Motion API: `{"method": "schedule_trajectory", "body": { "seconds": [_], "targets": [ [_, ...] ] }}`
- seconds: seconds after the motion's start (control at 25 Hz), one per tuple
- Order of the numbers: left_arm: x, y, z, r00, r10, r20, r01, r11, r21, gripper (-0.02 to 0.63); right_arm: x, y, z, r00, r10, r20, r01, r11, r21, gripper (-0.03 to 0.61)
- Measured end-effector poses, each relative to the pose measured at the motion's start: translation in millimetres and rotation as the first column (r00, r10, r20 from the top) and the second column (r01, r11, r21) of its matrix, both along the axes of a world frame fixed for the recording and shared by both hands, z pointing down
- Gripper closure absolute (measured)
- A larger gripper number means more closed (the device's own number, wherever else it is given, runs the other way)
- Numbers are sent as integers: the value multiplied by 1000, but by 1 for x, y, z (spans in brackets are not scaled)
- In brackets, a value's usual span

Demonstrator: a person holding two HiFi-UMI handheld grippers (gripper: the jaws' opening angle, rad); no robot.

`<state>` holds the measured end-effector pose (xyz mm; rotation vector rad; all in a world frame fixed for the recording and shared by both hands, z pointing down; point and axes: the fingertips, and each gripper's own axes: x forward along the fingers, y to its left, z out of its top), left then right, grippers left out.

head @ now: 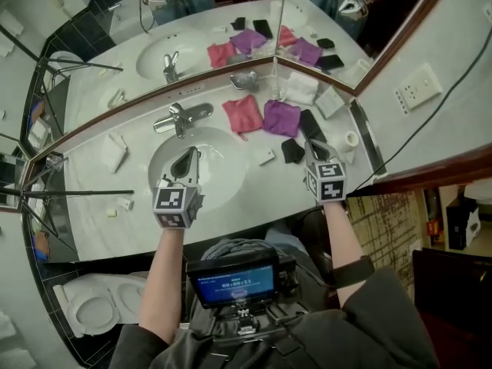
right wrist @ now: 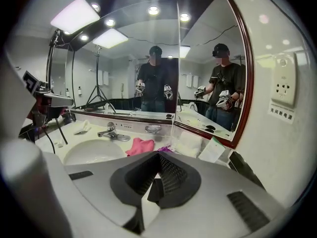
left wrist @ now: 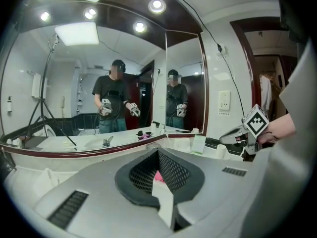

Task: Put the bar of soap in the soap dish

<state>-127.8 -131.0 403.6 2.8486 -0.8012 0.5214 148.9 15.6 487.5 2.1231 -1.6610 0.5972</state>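
Ceiling spotlights (left wrist: 156,5) give bright, even light; both gripper views curve and darken at the edges.

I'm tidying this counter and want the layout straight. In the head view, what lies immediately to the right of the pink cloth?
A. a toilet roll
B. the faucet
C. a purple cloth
C: the purple cloth lies right beside the pink cloth on its right side, while the faucet stands off to the pink cloth's left.
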Motion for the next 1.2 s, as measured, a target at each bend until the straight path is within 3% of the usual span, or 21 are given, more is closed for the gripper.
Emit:
{"method": "schedule_trajectory", "body": {
  "seconds": [0.44,0.68,0.84,1.08,1.2],
  "targets": [
    [15,10,23,996,52,79,-52,999,-3,605,-3,-3,8,998,-32,53,32,999,-3,561],
    [50,34,55,954,232,188,-218,972,-92,461,-3,4,19,997,-47,64,48,999,-13,561],
    [86,57,85,881,386,272,-350,921,-172,378,-1,7,21,996,-55,75,56,998,-12,561],
    [134,95,150,701,598,388,-515,801,-305,309,-3,22,36,995,-40,96,43,999,-28,561],
    [152,105,192,626,651,430,-534,759,-372,293,-2,30,44,993,-19,121,23,999,-34,561]
  ]
}}
